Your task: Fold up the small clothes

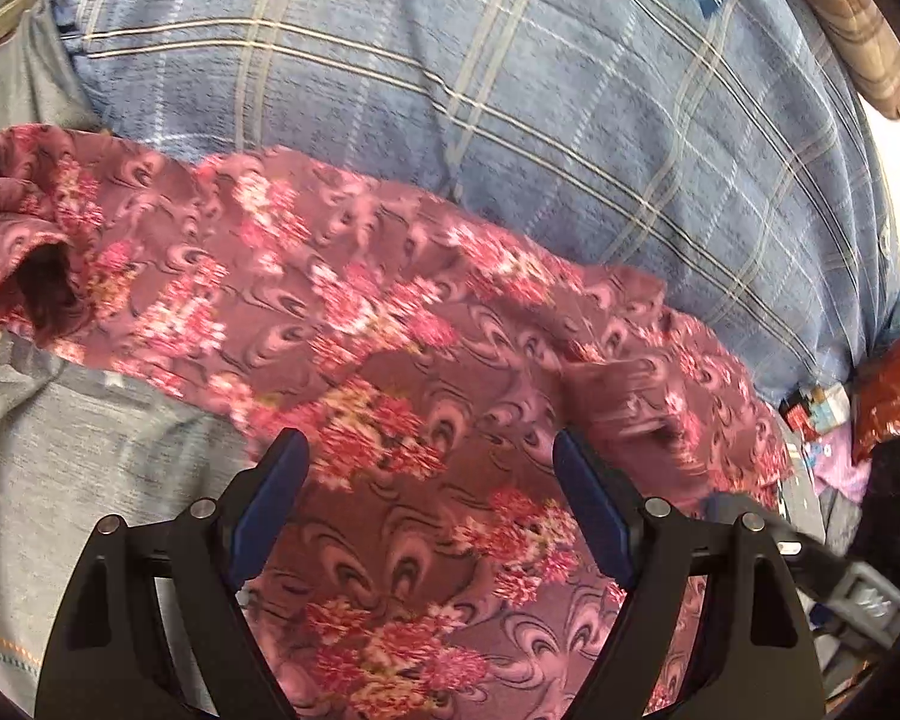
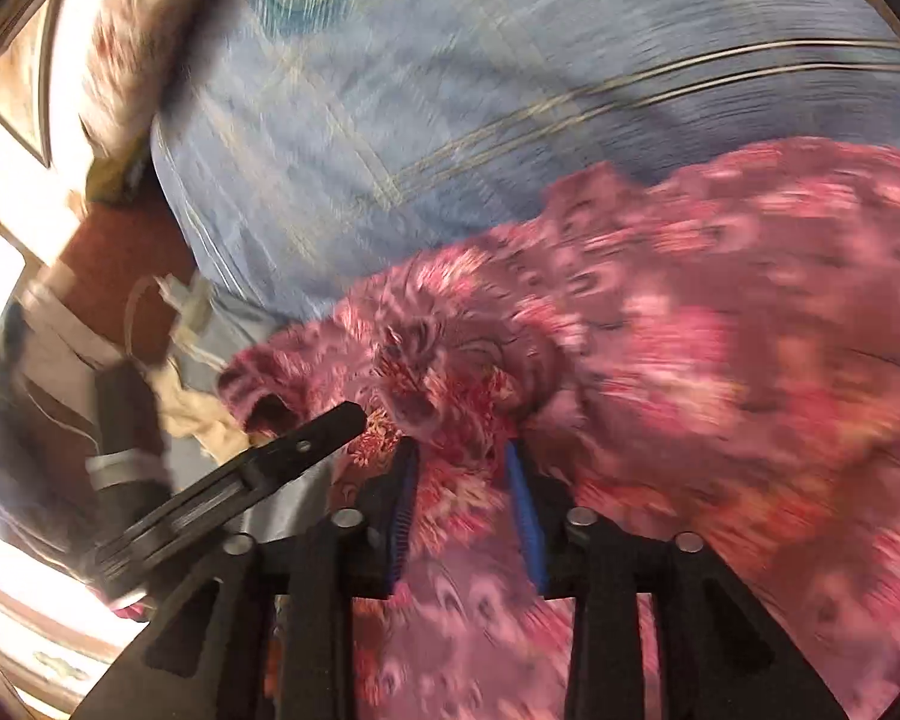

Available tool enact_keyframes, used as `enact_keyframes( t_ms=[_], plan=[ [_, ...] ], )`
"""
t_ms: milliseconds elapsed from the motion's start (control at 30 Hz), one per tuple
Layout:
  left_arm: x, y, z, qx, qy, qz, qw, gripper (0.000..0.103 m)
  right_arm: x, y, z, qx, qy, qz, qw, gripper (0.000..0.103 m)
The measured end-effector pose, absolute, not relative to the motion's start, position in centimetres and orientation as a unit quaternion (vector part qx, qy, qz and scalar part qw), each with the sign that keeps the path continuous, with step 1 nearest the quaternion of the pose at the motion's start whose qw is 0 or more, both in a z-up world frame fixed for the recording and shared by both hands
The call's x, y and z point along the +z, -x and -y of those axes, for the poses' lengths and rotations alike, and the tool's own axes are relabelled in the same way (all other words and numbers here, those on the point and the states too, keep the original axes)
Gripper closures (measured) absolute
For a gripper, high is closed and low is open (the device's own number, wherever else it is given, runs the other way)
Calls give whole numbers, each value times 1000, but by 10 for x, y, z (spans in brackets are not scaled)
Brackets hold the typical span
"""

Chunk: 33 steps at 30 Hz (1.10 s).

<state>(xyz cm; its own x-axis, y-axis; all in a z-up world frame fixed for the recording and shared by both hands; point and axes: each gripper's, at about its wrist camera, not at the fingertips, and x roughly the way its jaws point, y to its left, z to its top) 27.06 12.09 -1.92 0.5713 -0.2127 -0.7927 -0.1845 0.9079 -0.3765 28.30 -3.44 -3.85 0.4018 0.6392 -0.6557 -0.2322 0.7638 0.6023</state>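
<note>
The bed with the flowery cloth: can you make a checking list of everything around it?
Surface: blue plaid bedsheet, with a round emblem at the far edge.
Job's things: pink floral garment, spread out and rumpled; a sleeve opening shows at one end.
Clutter: grey cloth beside the garment; red bag and small colourful packets at the bed edge.
Grippers: left gripper open above the garment; right gripper has fabric bunched between its fingers, view blurred.
Cables: nothing seen.
Surroundings: patterned pillow at the far corner; bright window light.
</note>
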Motion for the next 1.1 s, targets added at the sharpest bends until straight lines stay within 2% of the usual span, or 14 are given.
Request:
enact_keyframes(
  t_ms=[67,333,533,567,600,633,667,700,800,867,1100],
  plan=[
    [-21,-271,-113,-27,218,-467,857,20,-33,-266,79,243,-236,-460,821,61],
    [-42,-274,-77,-91,236,-508,823,17,-53,-250,223,125,-364,-437,813,55],
    [-39,-288,-54,-103,272,-499,817,18,-82,-285,246,125,-463,-408,777,55],
    [-38,-292,-51,-100,271,-499,817,23,-87,-294,250,119,-480,-400,772,55],
    [-38,-299,-46,-93,266,-501,818,46,-92,-302,253,105,-498,-400,762,55],
    [-38,-305,-43,-83,255,-506,820,72,-97,-306,253,98,-515,-401,752,60],
    [-38,-313,-40,-74,243,-514,819,84,-101,-313,257,98,-542,-393,736,81],
    [-37,-317,-40,-69,238,-521,817,94,-97,-315,260,96,-549,-386,735,93],
    [-25,-313,-48,-54,237,-502,830,95,-50,-310,253,133,-482,-345,794,98],
    [-19,-304,-55,-36,224,-490,842,95,-35,-300,239,163,-438,-346,813,98],
    [-25,-277,-89,10,225,-479,849,95,-90,-274,214,178,-424,-439,772,93]
  ],
)
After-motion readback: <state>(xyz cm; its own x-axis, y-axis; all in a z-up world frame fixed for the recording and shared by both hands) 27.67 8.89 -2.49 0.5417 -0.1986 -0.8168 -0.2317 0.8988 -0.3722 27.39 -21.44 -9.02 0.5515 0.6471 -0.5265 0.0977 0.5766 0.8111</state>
